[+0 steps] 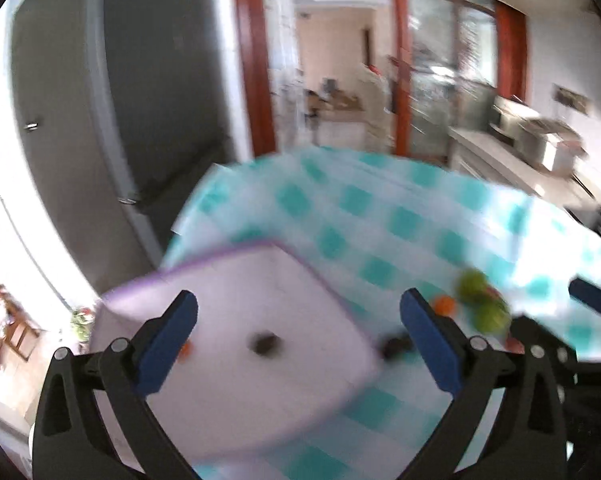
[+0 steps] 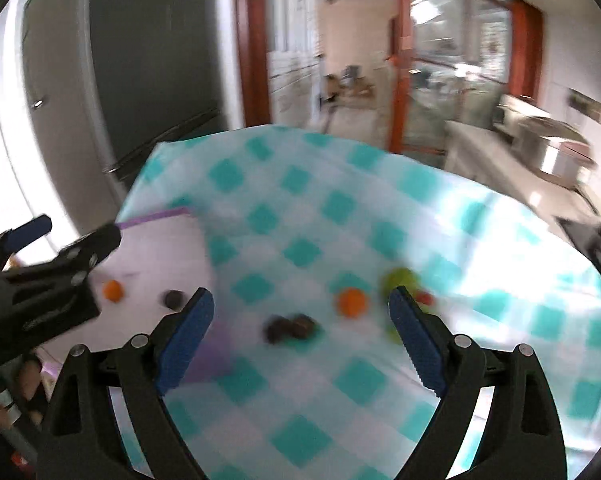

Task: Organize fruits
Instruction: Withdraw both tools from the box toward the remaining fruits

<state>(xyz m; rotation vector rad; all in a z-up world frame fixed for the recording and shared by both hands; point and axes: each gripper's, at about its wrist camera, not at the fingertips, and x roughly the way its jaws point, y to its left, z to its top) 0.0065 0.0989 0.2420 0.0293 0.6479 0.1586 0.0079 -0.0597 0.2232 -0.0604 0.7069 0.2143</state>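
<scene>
Blue-padded black jaws of the left gripper [image 1: 298,344] stand wide apart in the left wrist view, angled down over a white tray with a purple rim [image 1: 204,264]; nothing lies between the pads. The tray rests on a teal-and-white checked tablecloth [image 1: 380,216]. On the tray: one dark fruit [image 1: 265,343] near the middle and one small orange fruit [image 1: 185,349], partly hidden behind the left pad. Off the tray, on the cloth: one dark item [image 1: 396,346] just beside the tray's rim, one orange fruit [image 1: 444,305], and two green fruits [image 1: 482,304] close together with a trace of red beside them. The frame is blurred, so kinds cannot be fixed more closely. A blue fingertip of the right gripper [image 1: 592,300] enters at the right edge.

Right wrist view: the right gripper [image 2: 302,328] points down at the cloth [image 2: 340,200], jaws spread, empty. Between and beyond the pads lie two dark fruits [image 2: 290,328] touching one another, one orange fruit [image 2: 352,302], one green fruit [image 2: 398,278] with a second partly hidden behind the right pad, and one small red item [image 2: 424,298]. To the left, the tray [image 2: 160,240] carries one orange fruit [image 2: 113,290] and one dark fruit [image 2: 174,299], well apart. The left gripper [image 2: 66,232] hangs above the tray, jaws open.
</scene>
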